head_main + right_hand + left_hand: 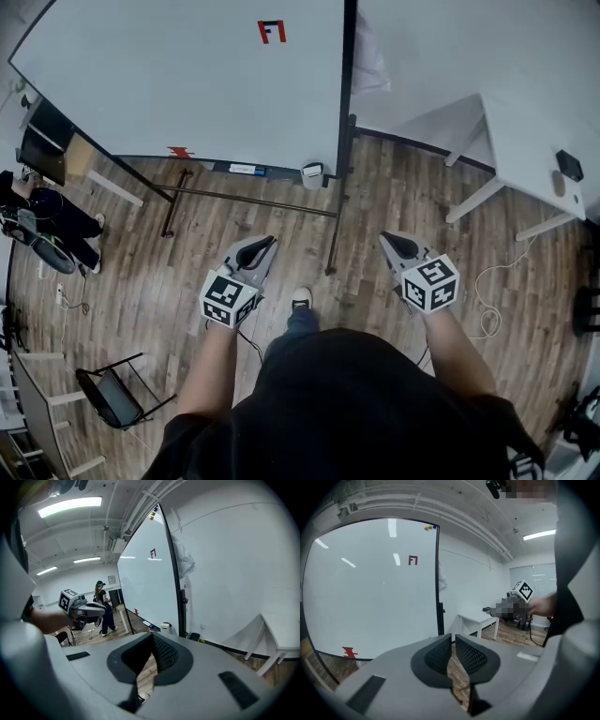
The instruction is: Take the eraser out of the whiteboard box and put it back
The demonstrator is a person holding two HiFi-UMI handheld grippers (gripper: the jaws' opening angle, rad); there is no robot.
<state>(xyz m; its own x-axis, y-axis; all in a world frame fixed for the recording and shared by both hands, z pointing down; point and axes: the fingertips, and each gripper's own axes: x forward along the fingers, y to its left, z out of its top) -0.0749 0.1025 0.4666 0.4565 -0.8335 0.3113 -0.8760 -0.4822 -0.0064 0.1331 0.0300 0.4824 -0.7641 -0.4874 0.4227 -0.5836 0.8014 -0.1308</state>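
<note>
Person [54,221]: in dark clothes, standing at the far left of the wood floor [141,281], well apart from both grippers.
Folding chair [111,394]: black, on the floor at lower left, near the wearer's left arm.
Whiteboard [187,84]: large, on a black stand, with one small red mark near the top edge and another at the lower edge.
Small blue-and-white item [242,170]: lying on the whiteboard's lower edge, left of the box; too small to tell what it is.
Left gripper [271,241]: closed, mesh pads meeting at the tips with nothing between them; held out in front of the body above the floor, aimed toward the whiteboard's lower edge and well short of it.
Shoe [301,300]: dark with a white toe, on the floor between the two grippers.
Whiteboard box [312,174]: white, at the right end of the whiteboard's lower edge, just beside the black upright post; well apart from both grippers.
Eraser: not made out in any view; cannot tell whether inside the box; in neither gripper.
Right gripper [385,237]: closed tip to tip and empty; held level with the left one, aimed toward the post and the box.
White table [525,141]: against the wall right of the whiteboard, with a small black item [568,165] near its right edge.
Cable [487,309]: white, looped on the floor just right of the right forearm.
</note>
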